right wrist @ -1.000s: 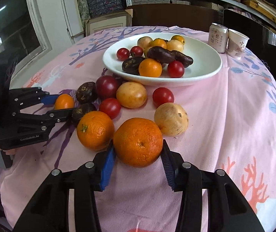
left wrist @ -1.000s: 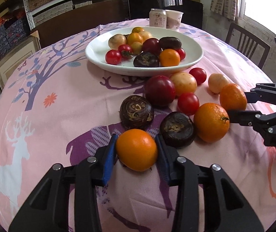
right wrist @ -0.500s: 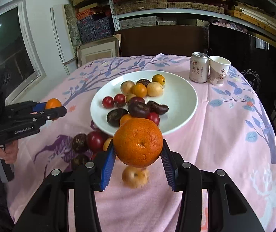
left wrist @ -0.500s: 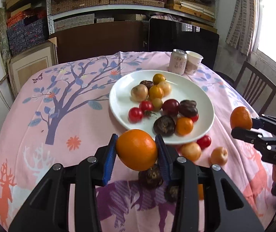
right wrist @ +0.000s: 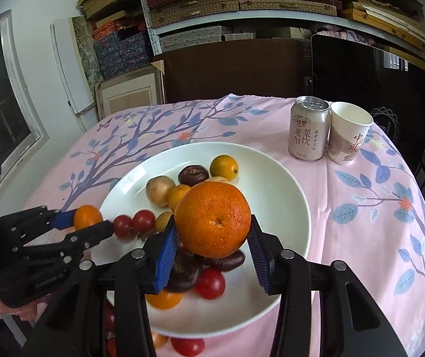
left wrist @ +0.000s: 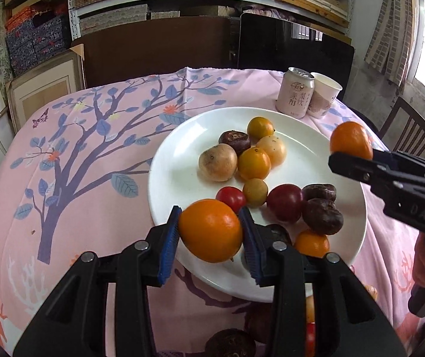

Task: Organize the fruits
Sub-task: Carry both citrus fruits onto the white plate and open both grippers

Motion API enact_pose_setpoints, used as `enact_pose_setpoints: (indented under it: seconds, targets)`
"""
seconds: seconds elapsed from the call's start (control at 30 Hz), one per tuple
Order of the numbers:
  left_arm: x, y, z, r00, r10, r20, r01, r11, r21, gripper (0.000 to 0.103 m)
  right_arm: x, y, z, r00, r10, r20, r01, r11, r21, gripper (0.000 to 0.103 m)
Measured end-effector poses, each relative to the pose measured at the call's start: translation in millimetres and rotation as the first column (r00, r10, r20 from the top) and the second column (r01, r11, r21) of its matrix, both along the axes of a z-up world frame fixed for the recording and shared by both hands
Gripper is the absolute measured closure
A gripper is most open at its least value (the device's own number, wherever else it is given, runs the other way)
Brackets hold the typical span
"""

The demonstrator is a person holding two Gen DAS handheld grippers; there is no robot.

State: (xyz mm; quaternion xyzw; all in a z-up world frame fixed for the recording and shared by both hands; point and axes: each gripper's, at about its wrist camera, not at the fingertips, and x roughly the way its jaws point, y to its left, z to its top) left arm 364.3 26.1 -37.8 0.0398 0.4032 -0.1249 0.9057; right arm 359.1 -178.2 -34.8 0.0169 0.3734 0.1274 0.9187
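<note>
Left gripper (left wrist: 211, 232) clamped on a small orange (left wrist: 210, 230), blue pads tight on both flanks, fruit held in the air over the near-left rim of the white plate (left wrist: 176, 175). Seen from the right wrist camera, the same gripper (right wrist: 93, 223) sits at the plate's left edge, small orange (right wrist: 87, 216) between its tips.

Right gripper (right wrist: 212, 235) clamped on a big orange (right wrist: 212, 219), pads pressed to its sides, held above the fruit near the plate's (right wrist: 284, 196) middle. In the left view this gripper (left wrist: 352, 156) comes in from the right, big orange (left wrist: 351, 140) above the plate's far-right rim.

On the plate: a pale round fruit (left wrist: 217, 162), several small orange and yellow ones, red tomatoes (left wrist: 230, 198), dark brown chestnut-like pieces (left wrist: 322, 216), a dark red plum (left wrist: 285, 202).

Off the plate, at the near edge under the grippers: a tomato (right wrist: 187, 346) and a few more pieces, mostly hidden.

Drink can (right wrist: 308, 127) and paper cup (right wrist: 348, 133) stand touching each other beyond the plate, far right. Pink tablecloth (left wrist: 78, 160) with a blue-leafed tree print.
</note>
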Motion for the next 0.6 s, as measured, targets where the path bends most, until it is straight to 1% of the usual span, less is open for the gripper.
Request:
enact_pose_setpoints:
  seconds: [0.1, 0.23, 0.37, 0.43, 0.47, 0.5, 0.53, 0.57, 0.6]
  targets:
    - [6, 1, -4, 1.000, 0.005, -0.012, -0.005, 1.000, -0.021, 0.064, 16, 2, -8, 1.000, -0.015, -0.027, 0.014, 1.000, -0.011, 0.057]
    - [10, 0, -12, 0.999, -0.001, -0.036, 0.000, 1.000, -0.013, 0.064, 25, 4, -22, 0.996, -0.013, -0.085, 0.013, 1.000, -0.001, 0.057]
    - [11, -5, -15, 0.999, -0.014, -0.029, 0.014, 1.000, 0.010, 0.064, 28, 10, -22, 0.997, -0.001, -0.079, -0.001, 1.000, -0.026, 0.057]
    - [10, -6, -15, 0.999, -0.026, -0.032, 0.026, 1.000, -0.003, 0.064, 30, 13, -22, 0.995, 0.020, -0.098, -0.023, 0.999, -0.029, 0.056]
    - [10, -6, -15, 0.999, -0.036, -0.039, 0.036, 0.999, -0.014, 0.064, 30, 13, -22, 0.993, 0.033, -0.114, -0.036, 0.999, -0.022, 0.044]
    - [9, -6, -15, 0.998, -0.035, -0.046, 0.035, 0.999, -0.017, 0.055, 28, 12, -20, 0.993, 0.027, -0.116, -0.031, 0.999, -0.026, 0.031]
    - [8, -6, -15, 0.999, -0.023, -0.049, 0.022, 1.000, -0.011, 0.039, 25, 10, -16, 0.995, 0.007, -0.095, -0.010, 0.999, -0.036, 0.013]
    - [4, -5, -12, 0.999, -0.024, -0.023, 0.024, 1.000, -0.018, 0.016, 21, 7, -12, 0.998, -0.011, -0.067, 0.008, 0.999, -0.046, 0.010]
    - [-2, -4, -7, 1.000, -0.005, 0.018, 0.005, 1.000, -0.009, 0.004, 17, 4, -6, 0.998, -0.021, -0.053, 0.018, 0.998, -0.052, 0.009]
